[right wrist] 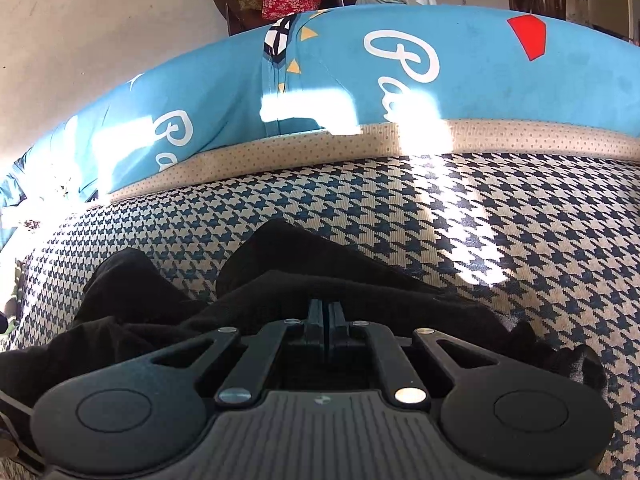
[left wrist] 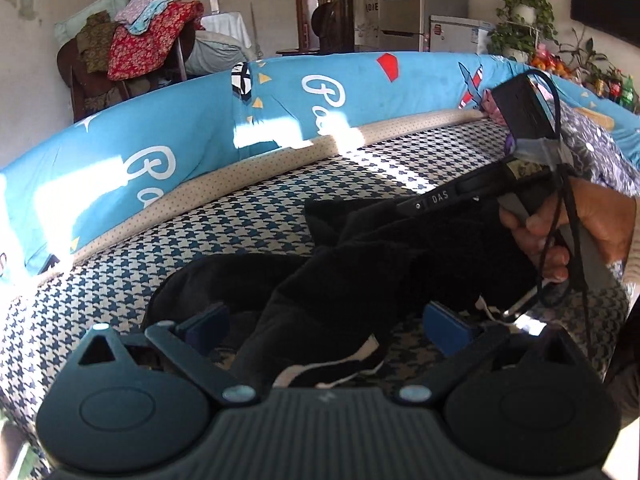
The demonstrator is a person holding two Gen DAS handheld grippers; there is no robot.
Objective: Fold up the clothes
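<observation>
Far-left background: a chair (left wrist: pixel 100 76) against the wall carries a heap of clothes (left wrist: pixel 148 36), with a red flowered piece on top.
Blue quilt: a rolled blue quilt (left wrist: pixel 192 120) with white script lettering runs along the back of the bed, with a dotted beige strip (left wrist: pixel 224 178) just in front of it.
Bed cover: a houndstooth cover (left wrist: pixel 248 216) in dark blue and cream spreads across the foreground; patches of sunlight fall on it and on the quilt.
Left gripper: the left gripper (left wrist: pixel 332 324) hangs low over the bed with its blue-padded fingers (left wrist: pixel 444 326) spread wide apart; nothing is between them that they press on, though black cloth lies beneath the gap.
Black garment: the black garment (left wrist: pixel 400 248) lies crumpled on the houndstooth cover, from mid-bed toward the right, with a white-edged part (left wrist: pixel 340 366) near the left gripper.
Right gripper, own view: the right gripper (right wrist: pixel 326 316) has its fingers pressed together at the edge of the garment (right wrist: pixel 280 264), with black cloth bunched directly around the tips; a fold seems pinched there, though the contact is dark and hard to make out.
Right hand: in the left wrist view the right hand (left wrist: pixel 580 224) grips the gripper handle, a black cord dangling past the fingers, above the garment's right end.
Far-right background: a silver fridge (left wrist: pixel 420 4), potted plants (left wrist: pixel 524 16).
</observation>
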